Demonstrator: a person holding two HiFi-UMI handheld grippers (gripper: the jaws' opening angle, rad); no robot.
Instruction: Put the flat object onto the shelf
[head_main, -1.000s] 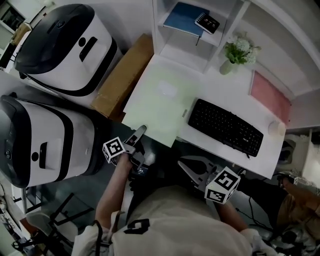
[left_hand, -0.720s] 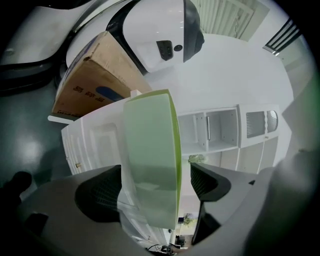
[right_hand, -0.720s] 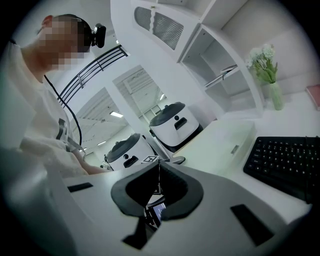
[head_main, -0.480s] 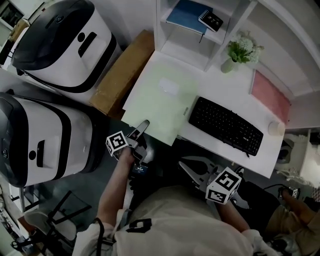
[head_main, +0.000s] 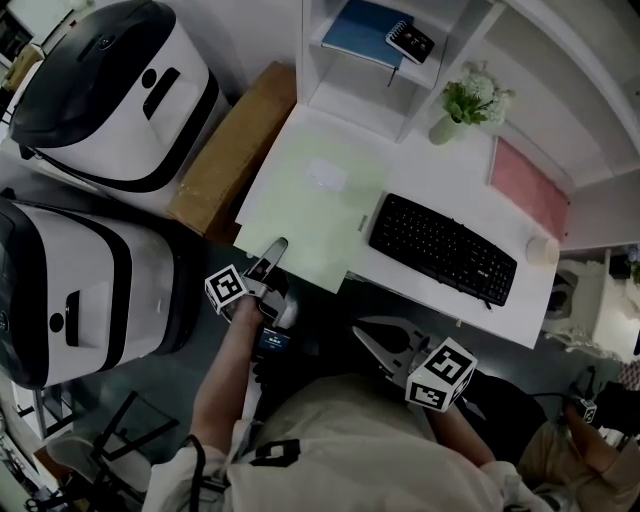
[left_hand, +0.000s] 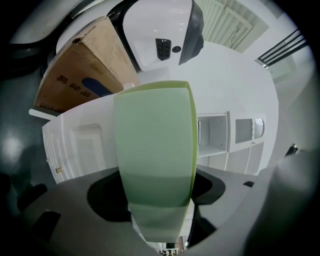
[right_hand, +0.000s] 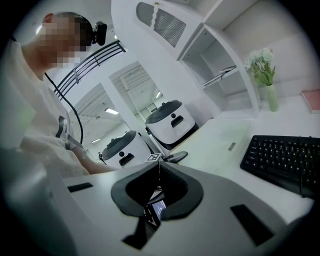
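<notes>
A pale green flat folder (head_main: 310, 205) lies on the white desk (head_main: 430, 185) below the white shelf unit (head_main: 352, 96). My left gripper (head_main: 273, 248) reaches its near left edge. In the left gripper view the folder (left_hand: 155, 145) runs between the jaws, which have just been closing and still stand apart from it. My right gripper (head_main: 366, 334) hangs off the desk's front edge, shut with nothing in it; its tips (right_hand: 159, 163) meet in a line.
A black keyboard (head_main: 442, 250), a potted plant (head_main: 465, 100), a pink folder (head_main: 528, 185) and a white cup (head_main: 546, 251) sit on the desk. A blue book (head_main: 362, 30) and a black notebook (head_main: 410, 42) occupy the shelf. A cardboard box (head_main: 230, 150) and two white machines (head_main: 110, 90) stand at left.
My left gripper has edged forward onto the green folder's near edge. The right gripper has stayed where it was.
</notes>
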